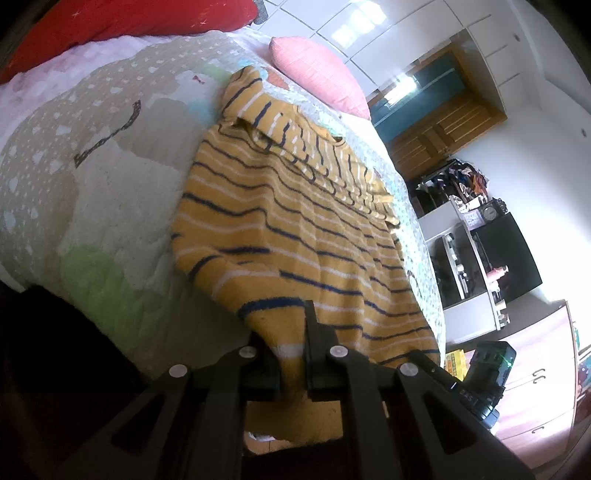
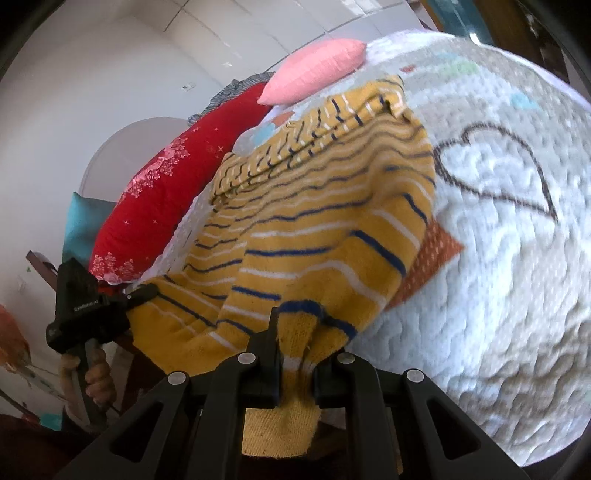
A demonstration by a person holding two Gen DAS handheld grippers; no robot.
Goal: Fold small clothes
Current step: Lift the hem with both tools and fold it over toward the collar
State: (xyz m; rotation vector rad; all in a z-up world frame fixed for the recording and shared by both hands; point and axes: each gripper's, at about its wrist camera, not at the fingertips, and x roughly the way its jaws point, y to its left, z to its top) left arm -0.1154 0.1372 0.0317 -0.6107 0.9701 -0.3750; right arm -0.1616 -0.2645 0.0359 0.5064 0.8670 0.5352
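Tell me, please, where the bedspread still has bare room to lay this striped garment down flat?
Bare quilt lies beside the striped garment, around the stitched heart outline; the left wrist view shows a second bare patch between the garment and the red pillow. It is crowded near the pink pillow, which lies close to the garment's far end.

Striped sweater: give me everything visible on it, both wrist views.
The striped sweater is a fuzzy, terry-like knit, mustard yellow with thin navy and white stripes. It lies spread across the quilted bedspread, rumpled, sleeves folded in over its far end near the pink pillow. Its near hem is lifted off the bed edge: the left gripper pinches one corner, the right gripper the other, each shut on fabric. A plain yellow inner face hangs below the pads.
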